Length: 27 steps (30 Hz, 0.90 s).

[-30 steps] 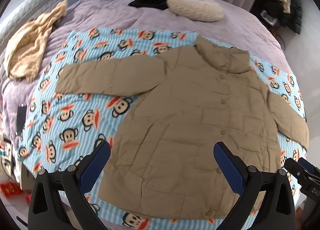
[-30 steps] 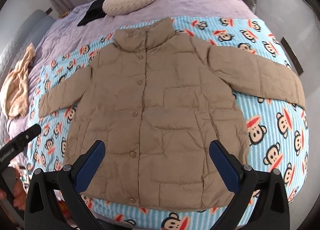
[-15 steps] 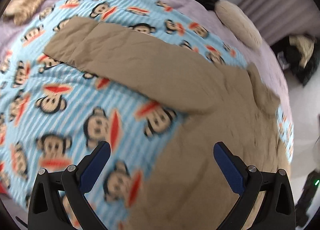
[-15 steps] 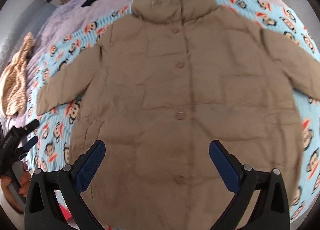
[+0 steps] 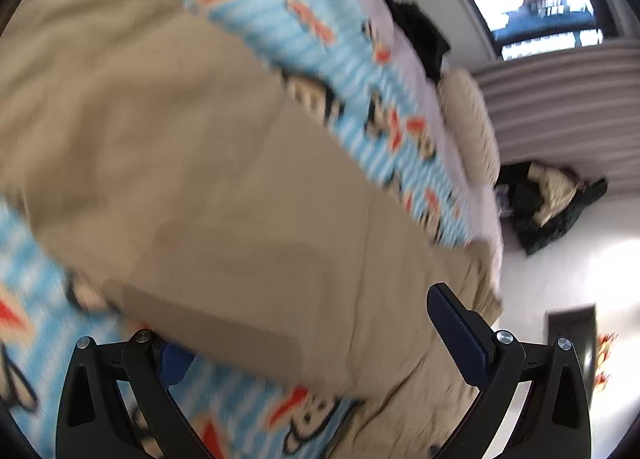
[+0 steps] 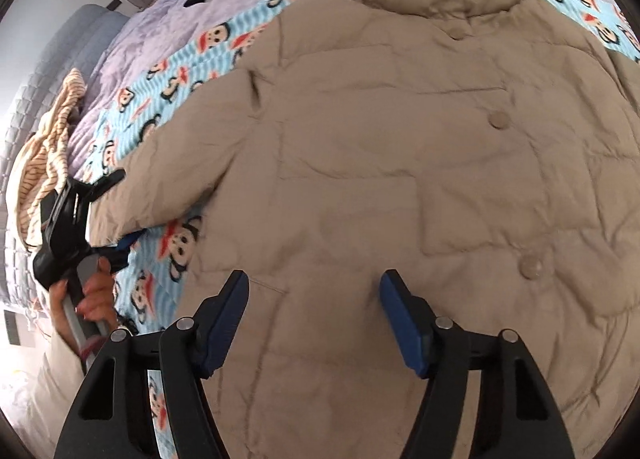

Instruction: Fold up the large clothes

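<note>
We are working on a tan puffer jacket lying face up and flat on a monkey-print blanket, and the first fold is not yet made. We are bringing the left gripper in at the end of the left sleeve; its jaws are spread wide with the cuff edge lying between them, one blue pad clear to its right and the other half hidden under the fabric. The view is blurred, so we cannot tell if anything is touching. The right gripper is hovering with jaws apart over the lower front panel just ahead of it. To do this well, we are probably wanting both cuff layers deep between the pads before closing, since padded cloth slips. The right gripper could be pinning the body while the sleeve folds across.
</note>
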Available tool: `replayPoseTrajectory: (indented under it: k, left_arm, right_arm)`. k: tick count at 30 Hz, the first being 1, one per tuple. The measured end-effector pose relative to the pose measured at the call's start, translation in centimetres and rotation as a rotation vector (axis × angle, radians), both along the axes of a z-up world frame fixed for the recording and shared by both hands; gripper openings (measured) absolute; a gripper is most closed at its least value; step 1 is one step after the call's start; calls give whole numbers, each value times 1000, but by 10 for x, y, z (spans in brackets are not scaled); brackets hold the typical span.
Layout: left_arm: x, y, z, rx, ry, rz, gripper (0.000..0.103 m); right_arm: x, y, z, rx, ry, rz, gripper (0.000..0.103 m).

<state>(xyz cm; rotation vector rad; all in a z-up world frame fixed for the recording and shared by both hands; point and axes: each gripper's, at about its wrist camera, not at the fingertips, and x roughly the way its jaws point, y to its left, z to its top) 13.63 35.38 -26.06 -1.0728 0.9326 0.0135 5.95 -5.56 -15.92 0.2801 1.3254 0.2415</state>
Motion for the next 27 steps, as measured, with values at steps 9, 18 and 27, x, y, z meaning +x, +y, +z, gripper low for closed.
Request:
replayPoseTrajectory:
  k: [9, 18, 27]
  left_arm:
    - [7, 40, 8, -2, 22, 175, 68]
    - [9, 6, 58, 245, -112, 17, 8]
    - [16, -51, 127, 478, -260, -183, 8]
  right_arm:
    - [40, 36, 7, 63, -66, 30, 72]
    - [77, 94, -9, 147, -67, 96, 28]
    - [109, 117, -64, 244, 17, 58, 20]
